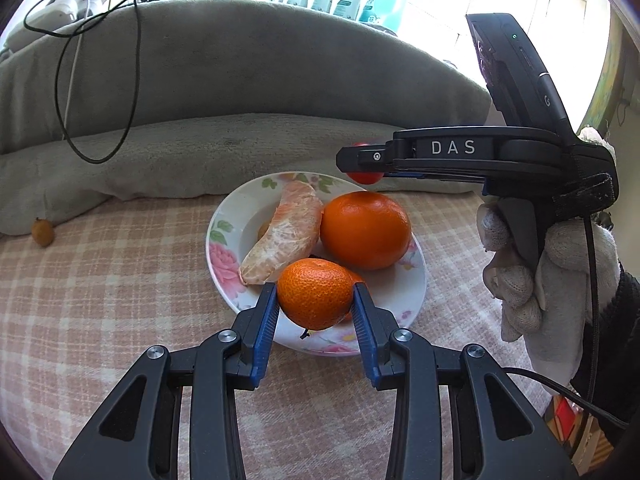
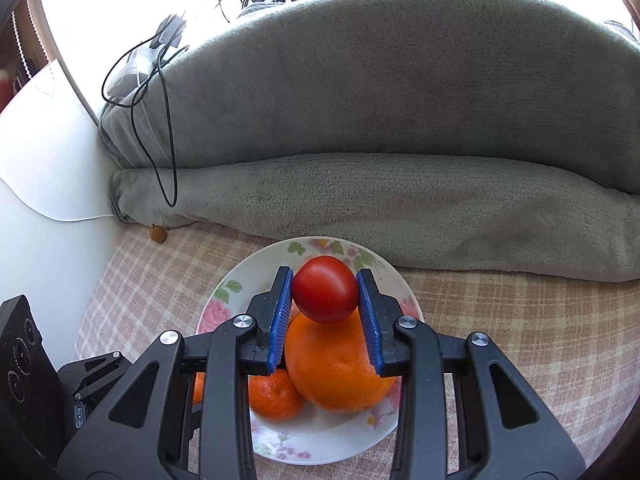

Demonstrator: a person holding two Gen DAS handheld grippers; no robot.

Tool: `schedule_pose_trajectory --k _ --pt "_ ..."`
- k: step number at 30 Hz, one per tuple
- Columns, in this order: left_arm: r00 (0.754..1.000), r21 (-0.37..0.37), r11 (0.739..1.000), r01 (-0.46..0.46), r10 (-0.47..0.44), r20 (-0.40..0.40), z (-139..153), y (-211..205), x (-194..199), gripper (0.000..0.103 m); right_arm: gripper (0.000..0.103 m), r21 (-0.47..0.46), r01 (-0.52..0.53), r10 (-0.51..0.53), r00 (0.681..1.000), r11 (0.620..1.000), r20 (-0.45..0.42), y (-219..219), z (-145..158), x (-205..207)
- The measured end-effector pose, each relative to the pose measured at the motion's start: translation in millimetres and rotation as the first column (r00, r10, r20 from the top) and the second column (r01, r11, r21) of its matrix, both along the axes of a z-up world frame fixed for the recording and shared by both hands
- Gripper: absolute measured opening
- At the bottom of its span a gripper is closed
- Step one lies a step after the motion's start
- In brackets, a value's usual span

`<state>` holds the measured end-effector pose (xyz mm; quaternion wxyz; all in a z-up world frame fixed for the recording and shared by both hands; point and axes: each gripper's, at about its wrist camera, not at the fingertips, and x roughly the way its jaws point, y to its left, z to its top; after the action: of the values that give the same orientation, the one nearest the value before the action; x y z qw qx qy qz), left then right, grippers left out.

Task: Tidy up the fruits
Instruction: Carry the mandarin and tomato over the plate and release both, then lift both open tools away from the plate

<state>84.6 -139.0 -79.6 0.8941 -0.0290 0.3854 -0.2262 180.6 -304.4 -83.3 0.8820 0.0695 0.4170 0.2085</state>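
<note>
A mandarin (image 1: pixel 314 294) is gripped in the left tongs (image 1: pixel 316 300), a tomato (image 2: pixel 325 289) in the right tongs (image 2: pixel 325 300); both should be lowered gently into free spots on the plate (image 1: pixel 224 276).

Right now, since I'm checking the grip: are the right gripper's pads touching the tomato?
Touching. The right wrist view shows both blue pads pressed against the sides of the tomato, held above the plate.

The left gripper (image 1: pixel 316 300) clamped a small mandarin (image 1: pixel 314 294) over the near rim of the flowered plate (image 1: pixel 224 248); a large orange (image 1: pixel 365 230) and peeled segment (image 1: pixel 286 234) lay on that plate.
</note>
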Motion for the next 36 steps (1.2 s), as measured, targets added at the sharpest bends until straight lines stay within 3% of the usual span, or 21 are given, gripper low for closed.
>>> schedule_pose_trajectory --k 12,14,16,21,25,30,32,36 --pt "1.000 0.004 1.000 0.012 -0.012 0.007 1 -3 0 0.036 0.034 -0.005 -0.004 0.004 1.000 1.000 0.008 3 1 0" --pt "1.000 0.000 1.000 0.011 -0.011 0.006 1 -2 1 0.041 0.036 -0.007 -0.005 0.005 1.000 1.000 0.009 4 1 -1" --pt "1.000 -0.005 1.000 0.012 -0.012 0.012 2 -2 1 0.047 0.051 -0.009 -0.003 0.003 1.000 1.000 0.016 4 3 -2" --pt "1.000 -0.005 1.000 0.007 -0.007 0.023 5 -1 0 0.053 0.058 -0.006 0.000 0.000 0.999 1.000 0.032 4 8 -6" --pt "1.000 -0.003 1.000 0.003 -0.003 0.027 6 1 0 0.057 0.077 -0.011 0.003 -0.003 0.998 1.000 0.056 5 13 -11" --pt "0.999 -0.008 1.000 0.001 -0.001 0.034 7 3 -2 0.065 0.087 -0.015 0.001 0.000 0.997 1.000 0.076 8 20 -15" --pt "0.999 -0.010 1.000 -0.004 0.005 0.038 8 5 -3 0.071 0.088 -0.018 0.000 0.001 0.997 1.000 0.080 9 21 -16" --pt "0.999 -0.008 1.000 -0.014 0.014 0.040 5 6 -4 0.074 0.091 -0.018 0.003 -0.002 0.996 1.000 0.085 10 23 -18"
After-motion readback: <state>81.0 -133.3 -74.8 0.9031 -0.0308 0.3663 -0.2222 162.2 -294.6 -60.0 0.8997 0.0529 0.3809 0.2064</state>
